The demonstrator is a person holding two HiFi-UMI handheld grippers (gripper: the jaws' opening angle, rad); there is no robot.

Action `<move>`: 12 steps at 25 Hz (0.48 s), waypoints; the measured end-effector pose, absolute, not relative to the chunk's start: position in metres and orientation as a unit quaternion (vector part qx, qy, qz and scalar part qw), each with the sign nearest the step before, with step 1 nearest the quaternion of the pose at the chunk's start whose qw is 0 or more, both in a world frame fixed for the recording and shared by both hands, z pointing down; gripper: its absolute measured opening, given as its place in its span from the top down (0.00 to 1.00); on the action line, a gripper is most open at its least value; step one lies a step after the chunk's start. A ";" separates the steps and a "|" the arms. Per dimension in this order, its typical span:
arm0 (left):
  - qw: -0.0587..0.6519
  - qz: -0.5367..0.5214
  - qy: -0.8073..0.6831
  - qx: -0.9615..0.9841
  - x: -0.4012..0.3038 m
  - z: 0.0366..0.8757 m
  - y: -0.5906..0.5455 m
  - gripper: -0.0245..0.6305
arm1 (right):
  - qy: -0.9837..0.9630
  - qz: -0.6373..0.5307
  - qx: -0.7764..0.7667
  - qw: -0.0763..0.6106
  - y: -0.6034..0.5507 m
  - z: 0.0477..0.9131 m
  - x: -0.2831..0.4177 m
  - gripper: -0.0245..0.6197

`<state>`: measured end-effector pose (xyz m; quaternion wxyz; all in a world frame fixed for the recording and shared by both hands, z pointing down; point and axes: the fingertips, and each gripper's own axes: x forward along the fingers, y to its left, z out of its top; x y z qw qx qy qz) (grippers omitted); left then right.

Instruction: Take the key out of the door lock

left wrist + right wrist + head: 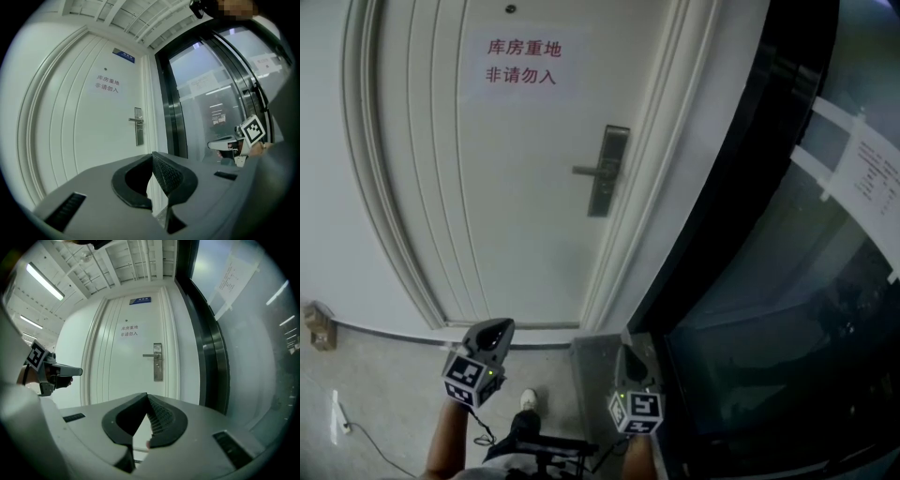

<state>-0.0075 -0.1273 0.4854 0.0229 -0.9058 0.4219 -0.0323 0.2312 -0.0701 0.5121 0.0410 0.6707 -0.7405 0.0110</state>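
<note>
Though left gripper [153, 160] and right gripper [146, 401] are clenched empty, the door lock [608, 171] is too small for detail.

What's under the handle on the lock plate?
Under the handle, the lock plate runs on downward; anything inserted in it is too small to make out.

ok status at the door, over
Both shut and empty: left gripper, right gripper, pointing at the door. Lock plate well ahead, not reached; key too small to make out. Nothing seen in the way.
</note>
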 end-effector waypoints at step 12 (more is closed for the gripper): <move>0.019 -0.030 0.408 -0.912 0.014 0.482 -0.238 0.95 | -0.731 0.008 0.681 0.049 -0.175 0.504 0.250 0.95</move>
